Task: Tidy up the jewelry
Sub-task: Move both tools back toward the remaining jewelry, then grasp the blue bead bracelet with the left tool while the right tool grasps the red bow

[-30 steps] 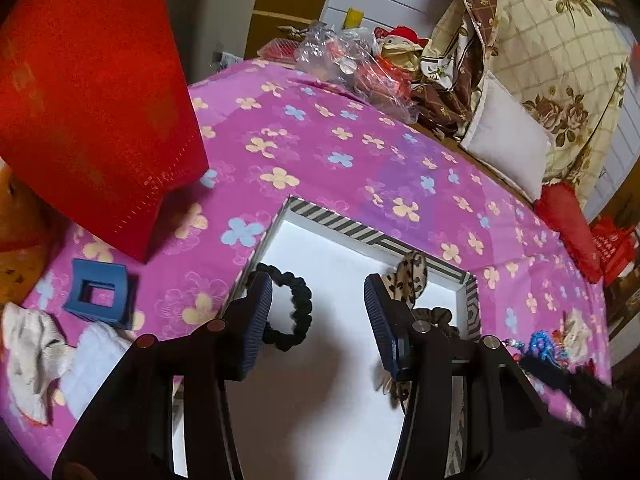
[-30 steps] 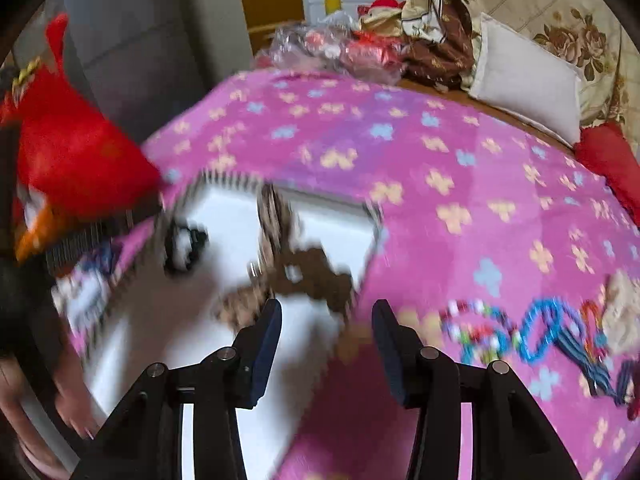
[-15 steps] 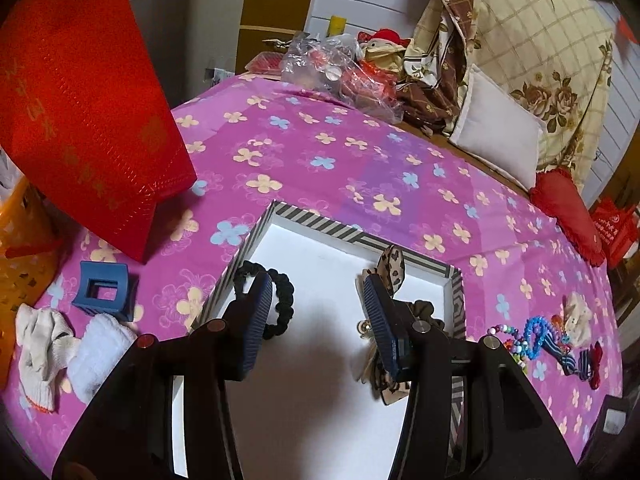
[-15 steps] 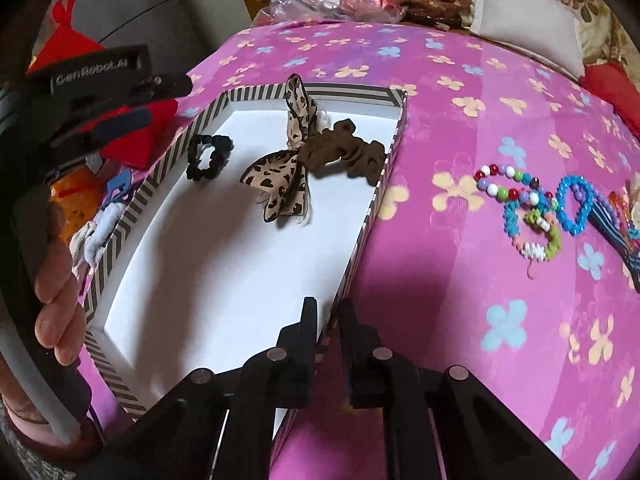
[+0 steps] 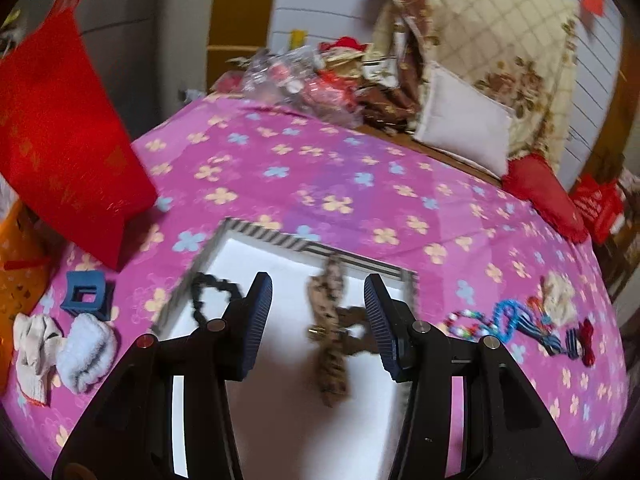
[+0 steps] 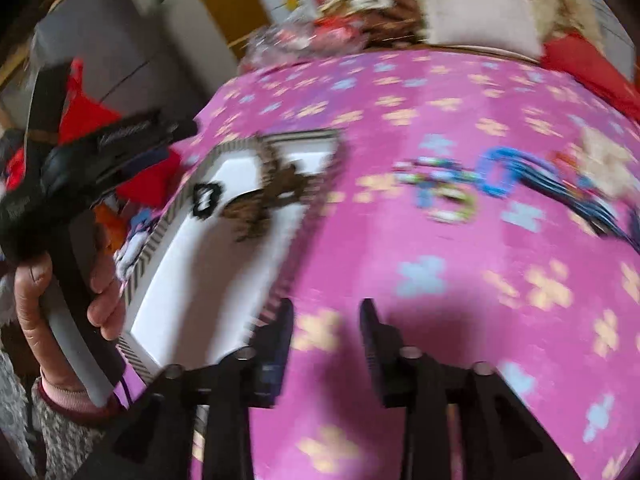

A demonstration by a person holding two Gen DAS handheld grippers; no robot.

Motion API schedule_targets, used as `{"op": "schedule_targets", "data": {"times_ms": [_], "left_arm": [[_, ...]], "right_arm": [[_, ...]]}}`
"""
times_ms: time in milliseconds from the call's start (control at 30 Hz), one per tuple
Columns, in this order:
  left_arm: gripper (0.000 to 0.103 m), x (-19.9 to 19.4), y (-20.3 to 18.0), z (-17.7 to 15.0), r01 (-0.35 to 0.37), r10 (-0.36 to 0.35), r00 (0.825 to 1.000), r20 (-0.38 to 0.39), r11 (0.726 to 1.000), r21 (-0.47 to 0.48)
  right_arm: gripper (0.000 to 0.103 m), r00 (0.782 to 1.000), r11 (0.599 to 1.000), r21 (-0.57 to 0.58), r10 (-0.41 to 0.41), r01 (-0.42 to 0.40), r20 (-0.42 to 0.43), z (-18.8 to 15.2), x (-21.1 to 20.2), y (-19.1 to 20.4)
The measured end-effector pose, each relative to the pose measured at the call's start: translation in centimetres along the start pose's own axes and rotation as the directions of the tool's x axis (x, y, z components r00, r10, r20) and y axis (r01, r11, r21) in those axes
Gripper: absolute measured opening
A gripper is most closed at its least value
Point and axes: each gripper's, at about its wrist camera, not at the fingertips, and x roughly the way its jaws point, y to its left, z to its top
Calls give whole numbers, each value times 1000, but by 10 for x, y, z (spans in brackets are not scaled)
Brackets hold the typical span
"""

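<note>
A white tray with a striped rim [image 5: 280, 238] [image 6: 160, 232] lies on the pink flowered cloth. In it are a black scrunchie [image 5: 212, 292] [image 6: 206, 198], a leopard-print bow [image 5: 330, 320] [image 6: 256, 216] and a brown clip [image 5: 356, 316]. My left gripper [image 5: 318, 316] hovers open over the tray with nothing between its fingers. My right gripper [image 6: 326, 338] is over bare cloth just right of the tray; its jaws are opening and hold nothing. Bead bracelets [image 5: 484, 320] [image 6: 448, 192] and a blue bead loop [image 6: 500, 170] lie on the cloth to the right.
A blue claw clip [image 5: 86, 294] and white cloths [image 5: 64, 354] lie left of the tray. A red bag [image 5: 60, 148] stands at the left. Plastic bags [image 5: 304, 84], a pillow [image 5: 464, 124] and a quilt pile line the far edge. A hand [image 6: 40, 300] holds the left gripper's handle.
The right gripper shut near the tray's near rim, then swung right over the cloth with its jaws parted again. The left gripper drew back and up; more of the tray and beads show.
</note>
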Motion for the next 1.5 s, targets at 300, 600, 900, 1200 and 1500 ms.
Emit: {"op": "schedule_targets", "data": {"times_ms": [300,600,900,1200,1500], "left_arm": [[57,-26,-85,-40,112,-112,994,-12,974,199],[57,4,-164,-75,234,-175,963,-203,920,313],[57,89,-247,-64,299,-177,926,-334,883,363],[55,144,-273,-67,259,-96,930,-355,856,448],[7,115,-261,-76,320,-149,906,-397,855,409]], "right_arm": [[36,954,944,143,-301,298,-3,-50,-68,-139],[36,958,926,268,-285,264,39,-65,-91,-209],[36,978,941,289,-201,177,56,-65,-80,-232],[36,976,941,300,-196,160,92,-54,-91,-260],[36,962,906,377,-251,194,108,-46,-102,-290]]}}
